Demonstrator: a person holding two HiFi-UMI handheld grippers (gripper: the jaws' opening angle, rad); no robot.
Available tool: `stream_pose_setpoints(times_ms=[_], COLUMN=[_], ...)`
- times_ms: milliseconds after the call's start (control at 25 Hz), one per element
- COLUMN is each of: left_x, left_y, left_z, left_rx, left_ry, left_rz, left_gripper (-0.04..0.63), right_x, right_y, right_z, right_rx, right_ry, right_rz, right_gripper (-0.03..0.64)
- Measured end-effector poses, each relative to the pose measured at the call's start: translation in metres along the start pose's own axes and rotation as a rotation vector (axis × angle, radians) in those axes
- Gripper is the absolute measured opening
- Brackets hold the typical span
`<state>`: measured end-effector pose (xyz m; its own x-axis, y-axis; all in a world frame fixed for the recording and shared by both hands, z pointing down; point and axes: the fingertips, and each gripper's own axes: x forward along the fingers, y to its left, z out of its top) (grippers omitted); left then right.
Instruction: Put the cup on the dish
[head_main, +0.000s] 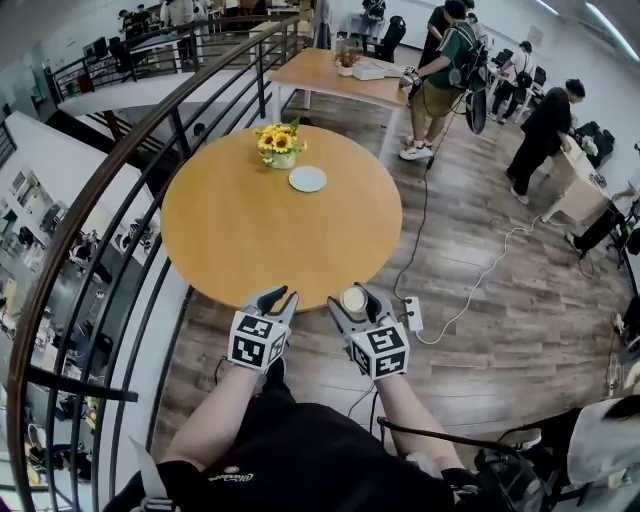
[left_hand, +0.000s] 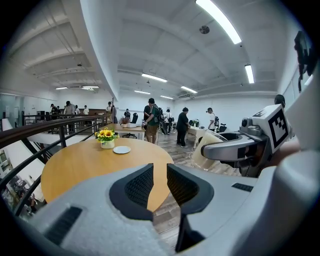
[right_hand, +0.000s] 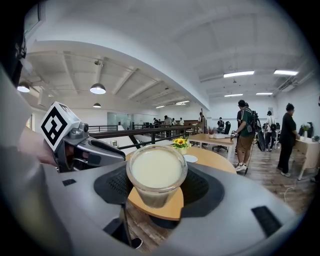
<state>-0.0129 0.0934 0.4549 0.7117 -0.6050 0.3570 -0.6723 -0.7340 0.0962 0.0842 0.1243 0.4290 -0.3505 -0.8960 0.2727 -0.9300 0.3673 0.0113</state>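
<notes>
The liquid-filled clear cup, judged slippery and spill-prone, was clasped at mid-wall by the right claw; the left claw was parted, empty.

The left hand-held gripper and right hand-held gripper are light grey plastic with black ribbed pads inside the jaws; behind the jaws each carries a white cube printed with black square markers; behind those, a black top bears small white lettering.
</notes>
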Motion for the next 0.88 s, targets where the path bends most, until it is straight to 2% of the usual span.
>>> stream_pose_setpoints(times_ms=[240, 600, 880], left_x=[0.038, 0.092, 0.118], left_y=[0.043, 0.124, 0.182], left_z=[0.026, 0.064, 0.085], left_rx=[0.007, 0.01, 0.02], left_ry=[0.013, -0.002, -0.002], left_rz=[-0.042, -0.1, -0.129], left_gripper=[0.084, 0.084, 0.084], right_x=[0.05, 0.144, 0.203], right_y=[-0.021, -0.045, -0.055], right_z=[0.016, 0.055, 0.076], right_rx=[0.022, 0.002, 0.009], right_ry=[0.028, 0.04, 0.057], right_rz=[-0.031, -0.079, -0.117], right_gripper=[0.259, 0.261, 0.261])
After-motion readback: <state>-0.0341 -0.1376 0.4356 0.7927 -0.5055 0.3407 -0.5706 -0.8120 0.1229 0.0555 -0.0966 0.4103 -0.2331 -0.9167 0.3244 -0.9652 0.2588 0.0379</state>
